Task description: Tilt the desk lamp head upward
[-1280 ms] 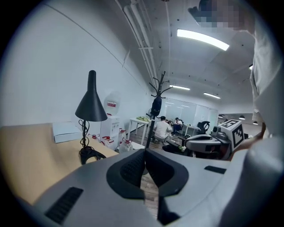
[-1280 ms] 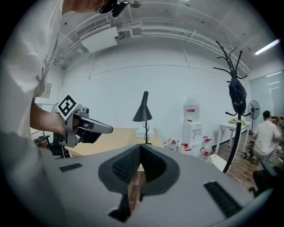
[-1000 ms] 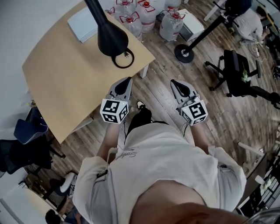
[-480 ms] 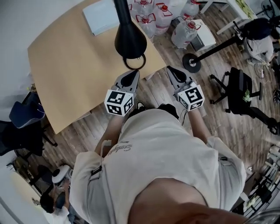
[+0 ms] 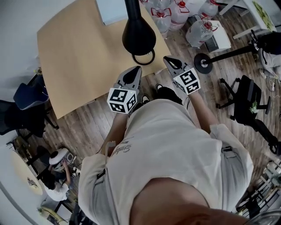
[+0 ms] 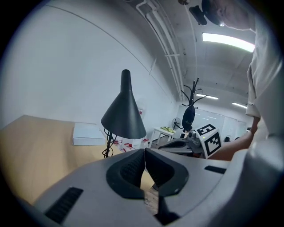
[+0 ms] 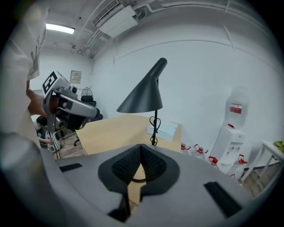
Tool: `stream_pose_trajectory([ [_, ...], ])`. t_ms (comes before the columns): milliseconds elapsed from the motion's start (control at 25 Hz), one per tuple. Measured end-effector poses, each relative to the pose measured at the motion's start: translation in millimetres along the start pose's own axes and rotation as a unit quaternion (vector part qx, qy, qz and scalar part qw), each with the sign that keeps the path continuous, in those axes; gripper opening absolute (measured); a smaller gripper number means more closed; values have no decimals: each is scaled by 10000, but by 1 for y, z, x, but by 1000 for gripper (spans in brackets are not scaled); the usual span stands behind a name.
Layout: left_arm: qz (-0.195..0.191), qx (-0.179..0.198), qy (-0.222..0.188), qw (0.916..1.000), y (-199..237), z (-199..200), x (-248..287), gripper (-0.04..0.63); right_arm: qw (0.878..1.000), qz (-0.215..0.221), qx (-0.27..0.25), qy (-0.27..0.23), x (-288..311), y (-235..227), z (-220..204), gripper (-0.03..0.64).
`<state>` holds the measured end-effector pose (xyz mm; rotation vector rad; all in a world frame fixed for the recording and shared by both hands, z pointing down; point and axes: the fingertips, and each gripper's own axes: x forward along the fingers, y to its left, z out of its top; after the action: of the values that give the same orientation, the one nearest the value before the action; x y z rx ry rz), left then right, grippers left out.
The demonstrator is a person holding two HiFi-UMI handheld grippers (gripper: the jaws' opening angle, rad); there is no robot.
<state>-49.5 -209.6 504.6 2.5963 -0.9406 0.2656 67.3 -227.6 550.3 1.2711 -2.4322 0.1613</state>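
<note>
A black desk lamp stands near the front edge of the wooden table (image 5: 74,61), its cone head (image 5: 138,37) pointing down over its ring base (image 5: 144,58). In the left gripper view the lamp head (image 6: 124,119) hangs just beyond the jaws; in the right gripper view the lamp head (image 7: 143,98) is farther off, above the table. My left gripper (image 5: 136,70) is shut and empty, just short of the table edge below the lamp. My right gripper (image 5: 167,59) is shut and empty too, to the right of the ring base. Neither touches the lamp.
A white flat box (image 5: 110,9) lies at the table's far side behind the lamp. Several water bottles (image 5: 175,11) stand on the floor beyond the table corner. A floor stand's round base (image 5: 203,63) and a black chair (image 5: 246,101) are to the right.
Both grippers have moved forward and up toward the lamp, as the person stepped closer to the table. Both stayed shut throughout.
</note>
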Motion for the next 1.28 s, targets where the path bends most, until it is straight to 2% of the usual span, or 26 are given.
stream_pose_trajectory([
  [120, 369, -54, -18, 9993, 4, 2, 11, 15, 9989, 341, -294, 149, 27, -14, -12, -5],
  [280, 855, -151, -24, 9962, 8, 5, 22, 15, 9916, 1087, -317, 630, 58, -20, -37, -5],
  [400, 1166, -194, -34, 9930, 8, 5, 30, 15, 9787, 1689, -422, 1087, 79, -19, -70, -5],
  [560, 1475, -245, 2, 9888, 6, -3, 42, 15, 9548, 2374, -524, 1711, 99, -15, -119, -5],
  [760, 1791, -319, 39, 9833, 1, -10, 52, 15, 9389, 2686, -661, 2048, 119, -19, -154, -5],
  [960, 2059, -414, 90, 9777, 4, -12, 48, 15, 9275, 2911, -596, 2268, 136, -12, -167, -5],
  [1160, 2213, -497, 104, 9739, 13, -17, 53, 15, 9231, 2939, -658, 2391, 149, -11, -174, -5],
  [1280, 2228, -675, 73, 9725, 21, -20, 54, 15, 9221, 2959, -486, 2445, 150, -10, -171, -5],
])
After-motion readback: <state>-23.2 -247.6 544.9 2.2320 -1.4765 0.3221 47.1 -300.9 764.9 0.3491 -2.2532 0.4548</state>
